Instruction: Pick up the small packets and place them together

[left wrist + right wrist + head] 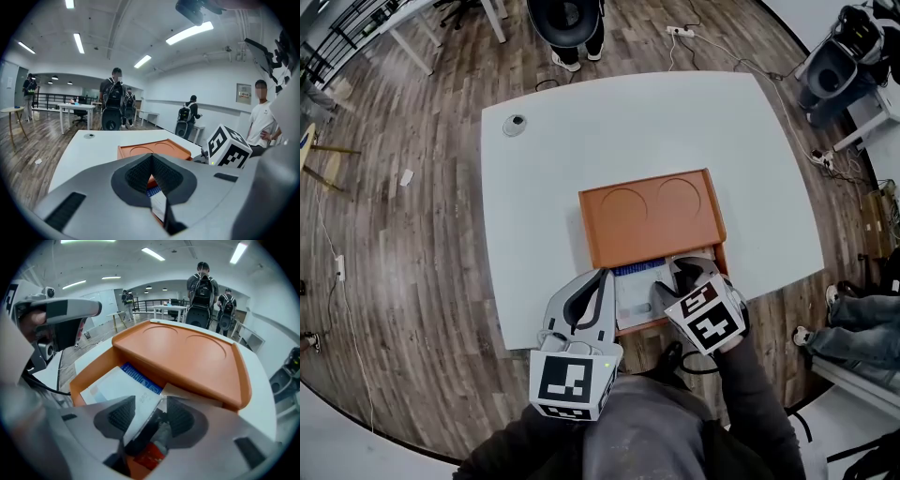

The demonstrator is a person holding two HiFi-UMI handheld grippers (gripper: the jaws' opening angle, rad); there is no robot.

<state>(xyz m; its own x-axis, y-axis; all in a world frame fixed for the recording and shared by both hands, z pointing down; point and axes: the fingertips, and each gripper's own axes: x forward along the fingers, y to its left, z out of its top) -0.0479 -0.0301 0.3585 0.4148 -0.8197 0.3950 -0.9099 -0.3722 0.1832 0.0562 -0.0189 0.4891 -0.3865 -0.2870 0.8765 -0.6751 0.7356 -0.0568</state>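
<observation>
An orange box (652, 216) lies on the white table (581, 141), its lid slid back so the near end is uncovered. A flat white packet with a blue strip (637, 286) lies inside. My right gripper (677, 281) hangs over that end, jaws apart. In the right gripper view the white packet's (117, 385) corner and a dark and red packet (154, 448) lie between the right gripper's (151, 413) pads, which do not press on them. My left gripper (601, 278) rests at the box's near left corner. Its pads meet at the tips of the left gripper (151, 161) with nothing held.
A small round fitting (515, 123) sits at the table's far left corner. A person with a backpack (567, 23) stands beyond the far edge, with others further back. Cables lie on the wooden floor (394, 234). The table's near edge runs under both grippers.
</observation>
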